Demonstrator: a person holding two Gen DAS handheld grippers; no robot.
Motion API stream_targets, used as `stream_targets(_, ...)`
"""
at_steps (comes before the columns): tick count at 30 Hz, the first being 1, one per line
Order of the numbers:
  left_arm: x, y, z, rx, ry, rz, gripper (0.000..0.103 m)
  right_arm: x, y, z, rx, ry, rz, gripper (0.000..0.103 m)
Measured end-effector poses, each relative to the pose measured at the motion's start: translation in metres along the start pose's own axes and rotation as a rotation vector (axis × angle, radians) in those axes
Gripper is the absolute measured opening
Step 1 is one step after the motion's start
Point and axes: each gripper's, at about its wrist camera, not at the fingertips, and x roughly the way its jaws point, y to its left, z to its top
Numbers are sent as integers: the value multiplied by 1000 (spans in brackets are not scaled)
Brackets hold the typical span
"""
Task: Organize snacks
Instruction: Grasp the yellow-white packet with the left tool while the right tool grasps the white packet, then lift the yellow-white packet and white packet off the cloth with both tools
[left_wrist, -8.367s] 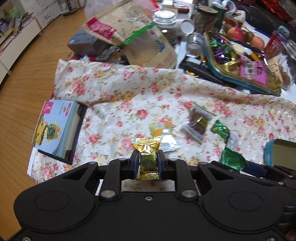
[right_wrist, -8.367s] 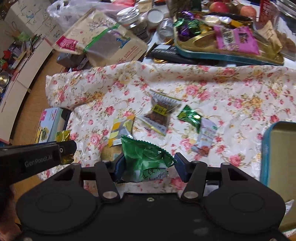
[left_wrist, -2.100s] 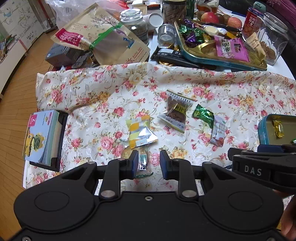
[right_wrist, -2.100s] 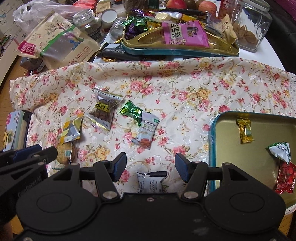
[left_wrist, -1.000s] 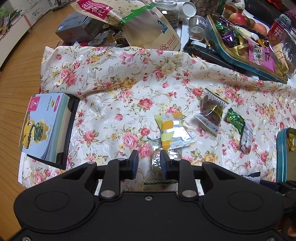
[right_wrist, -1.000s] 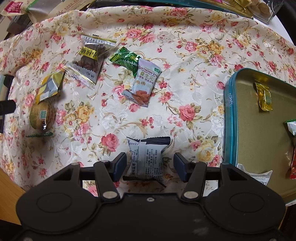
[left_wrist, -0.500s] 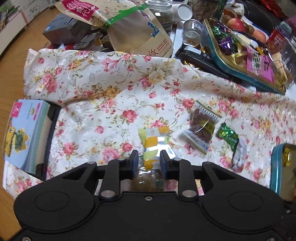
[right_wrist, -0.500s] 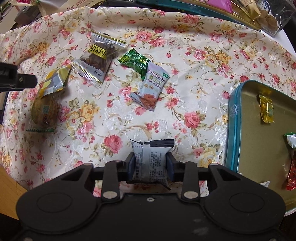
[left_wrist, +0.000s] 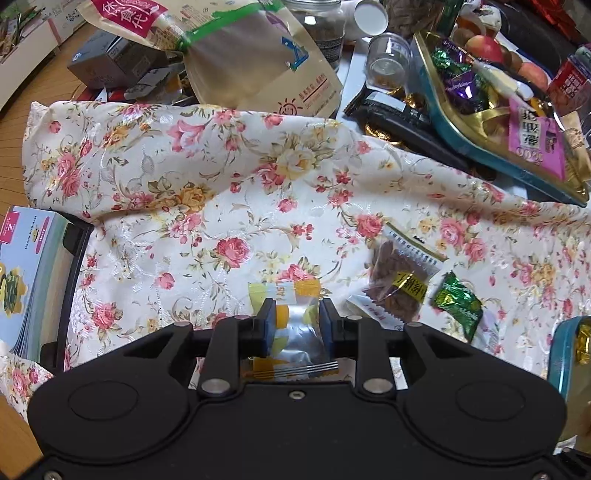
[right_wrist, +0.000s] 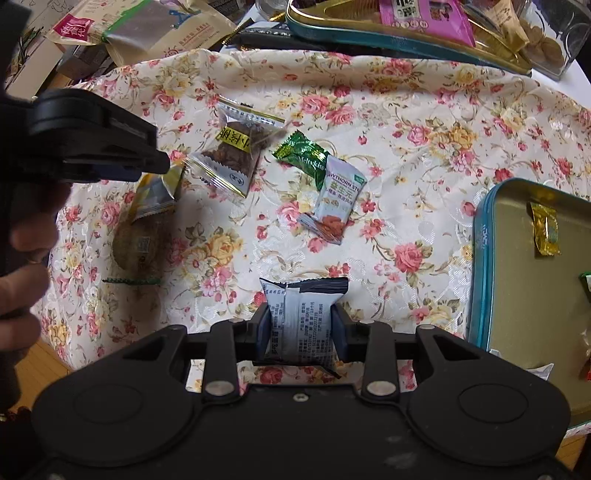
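Note:
My left gripper (left_wrist: 297, 325) is shut on a yellow and silver snack packet (left_wrist: 291, 317) on the floral cloth (left_wrist: 221, 192). My right gripper (right_wrist: 301, 328) is shut on a grey and black snack packet (right_wrist: 301, 317). A clear packet of brown snack (right_wrist: 232, 155), a green candy (right_wrist: 301, 155) and a pale hawthorn packet (right_wrist: 334, 203) lie on the cloth. A round brown wrapped snack (right_wrist: 138, 247) lies at the left, under the left gripper (right_wrist: 155, 164). The teal tin (right_wrist: 484, 258) at the right holds a gold candy (right_wrist: 545, 229).
A second teal tray (left_wrist: 480, 147) full of sweets, jars (left_wrist: 388, 61), a large beige bag (left_wrist: 258, 66) and boxes crowd the table's far side. A booklet (left_wrist: 26, 280) hangs off the left edge. The wooden floor lies beyond.
My left gripper moved forward off the round brown snack and closed on the yellow and silver packet. My right gripper closed on the grey packet and holds it.

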Motion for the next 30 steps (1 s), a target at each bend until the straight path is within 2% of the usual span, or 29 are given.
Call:
stream_targets(3,6,-1,0,9,-4,21,37,-1,0,-1,-6,4,10,36)
stream_targets(6,9,-1,1,14,-17,36,45,0,0,-1,-4,12,22,36)
stream_targets(18,24,-12,-4,71,0,93,52,-2,1,-1,5,13,42,36)
stream_targets(22,24,-13,-5,78,-4,92,51,-3,3,-2,-1,10,43,36)
stream_targets(26,22,-8,-4,44,0,73,46,-5,3,-2,-1,3,45,36)
stream_targets(30,10,-5,-3,19,-13,87,45,-9,3,-2,0,-8,49,36)
